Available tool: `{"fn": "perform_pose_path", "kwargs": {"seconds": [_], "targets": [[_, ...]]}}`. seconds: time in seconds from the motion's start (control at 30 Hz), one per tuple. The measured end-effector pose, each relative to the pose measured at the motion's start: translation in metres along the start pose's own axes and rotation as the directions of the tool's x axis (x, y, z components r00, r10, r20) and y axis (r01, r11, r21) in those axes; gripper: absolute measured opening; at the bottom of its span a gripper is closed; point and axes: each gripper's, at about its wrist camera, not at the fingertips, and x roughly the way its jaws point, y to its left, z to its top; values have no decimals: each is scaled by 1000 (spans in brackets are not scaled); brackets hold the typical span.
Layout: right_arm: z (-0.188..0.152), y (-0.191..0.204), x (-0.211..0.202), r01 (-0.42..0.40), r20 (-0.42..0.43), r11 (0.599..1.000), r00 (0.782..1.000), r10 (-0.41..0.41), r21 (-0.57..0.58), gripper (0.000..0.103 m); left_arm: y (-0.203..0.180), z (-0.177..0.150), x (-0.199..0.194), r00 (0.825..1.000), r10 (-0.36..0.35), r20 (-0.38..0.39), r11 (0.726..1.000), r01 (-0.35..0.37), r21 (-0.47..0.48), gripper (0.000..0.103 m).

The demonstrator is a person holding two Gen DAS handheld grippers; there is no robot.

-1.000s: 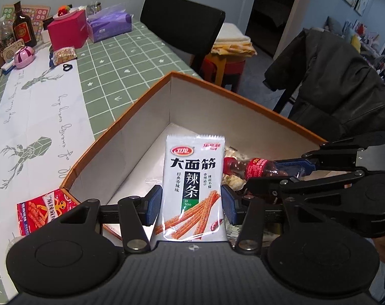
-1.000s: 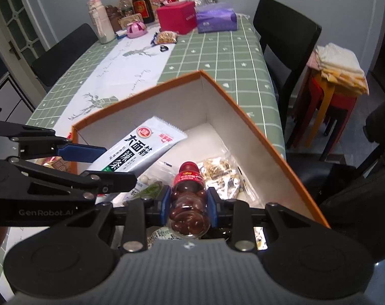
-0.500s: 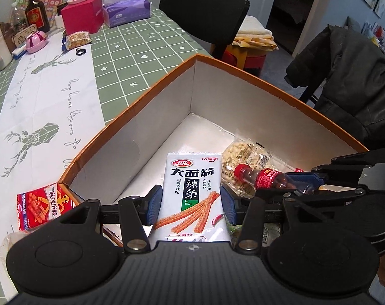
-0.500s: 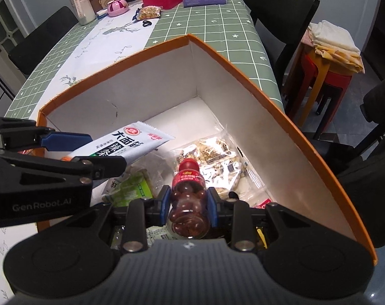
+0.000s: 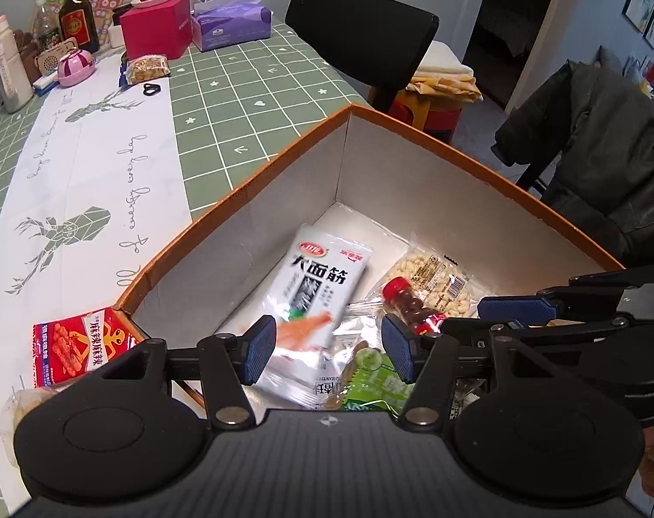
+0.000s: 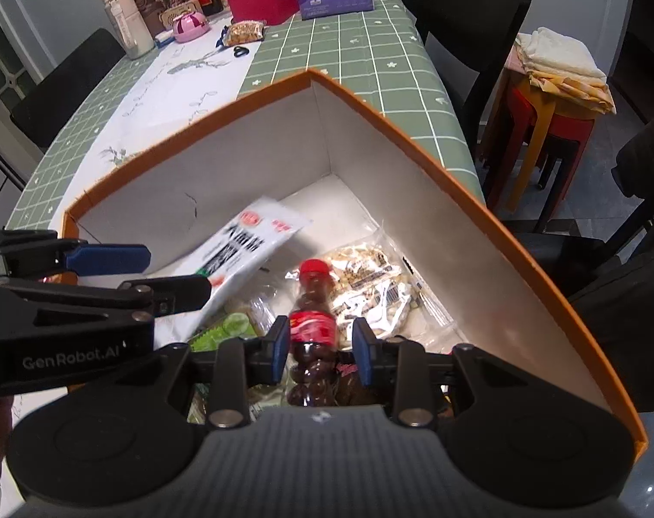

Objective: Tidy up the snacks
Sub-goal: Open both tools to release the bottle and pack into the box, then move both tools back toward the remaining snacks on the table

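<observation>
left gripper point(image 5: 324, 347): jaws opening, clear of the packet point(image 5: 316, 298)
right gripper point(image 6: 321, 347): clamps bottle point(image 6: 311, 323)
box point(image 5: 283, 164): peanuts point(image 5: 432, 278) at 2 o'clock

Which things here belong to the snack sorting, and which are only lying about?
Job: box, white packet, small bottle, peanut bag, red packet.
Lying about: tissue box, pink box, dark bottle, scissors.
</observation>
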Motion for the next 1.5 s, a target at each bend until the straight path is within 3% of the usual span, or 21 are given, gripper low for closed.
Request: {"fn": "perform_pose_path", "kwargs": {"seconds": [0.4,0.87,1.5], "targets": [[2,8,-10,7,28,1000,1000,-6,-18,30,-3,4,-24,999,-4,38,999,2,49,68],[13,35,-34,0,94,998,996,5,-56,30,21,7,-62,996,14,91,999,-18,45,72],[20,83,-80,-15,202,992,979,41,-127,30,102,-34,-141,984,34,174,999,-30,-29,78]]}}
